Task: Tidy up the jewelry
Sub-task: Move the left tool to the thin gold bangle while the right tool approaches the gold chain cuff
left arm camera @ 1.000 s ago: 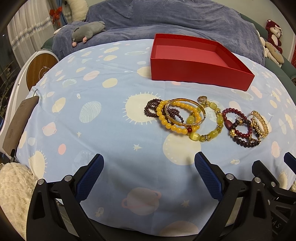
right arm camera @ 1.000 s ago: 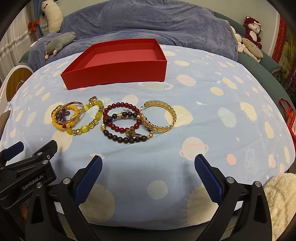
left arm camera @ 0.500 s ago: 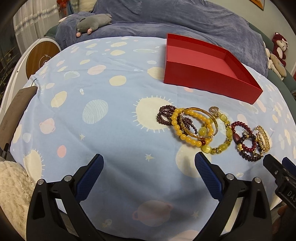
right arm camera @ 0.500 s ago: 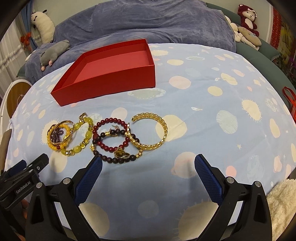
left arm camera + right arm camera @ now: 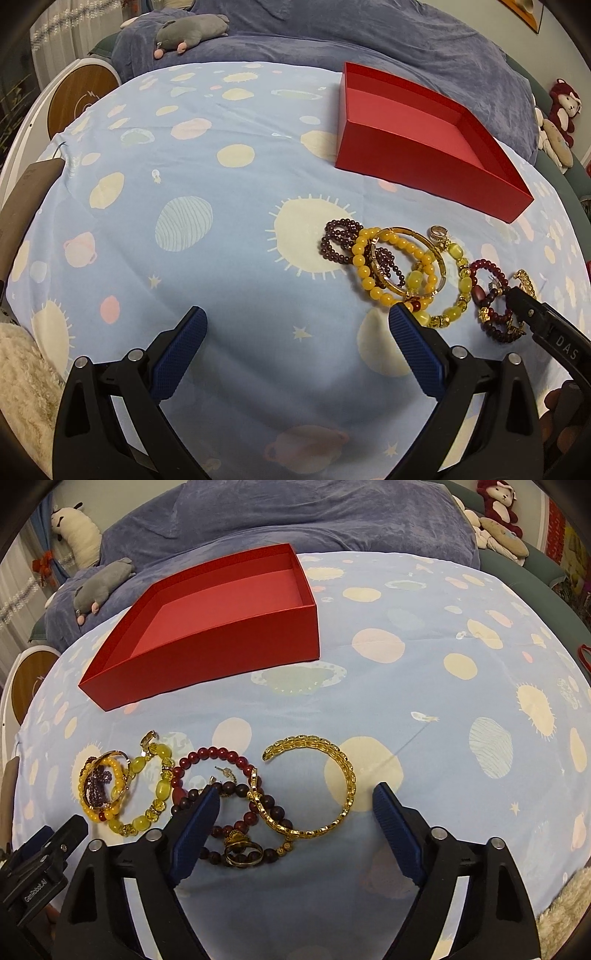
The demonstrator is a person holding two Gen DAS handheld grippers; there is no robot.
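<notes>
Right gripper [image 5: 295,805] hangs over the near end of the jewelry row, jaws apart and just been closing, pads touching nothing yet; the gold cuff [image 5: 314,786] lies between them on the sheet [image 5: 443,709]. Left gripper [image 5: 295,332] is spread wide and empty, hovering over bare sheet on the side of the pile away from the cuff. All the jewelry sits on the sheet in front of the red box [image 5: 221,635], well apart from it, and the box looks empty. The likely trouble, as I judge it, is a tangle: the cuff overlaps the dark red bead bracelets [image 5: 236,805], and a ring [image 5: 242,851] lies on top of them, so a pinch here could drag those along or flick the ring off. The cuff is an open, chain-patterned gold band, stiff-looking and thin, so it may slip or twist between the pads. Beyond the beads lie a green-yellow bracelet [image 5: 147,794] and a yellow bead bracelet [image 5: 101,790] stacked with a gold bangle.
</notes>
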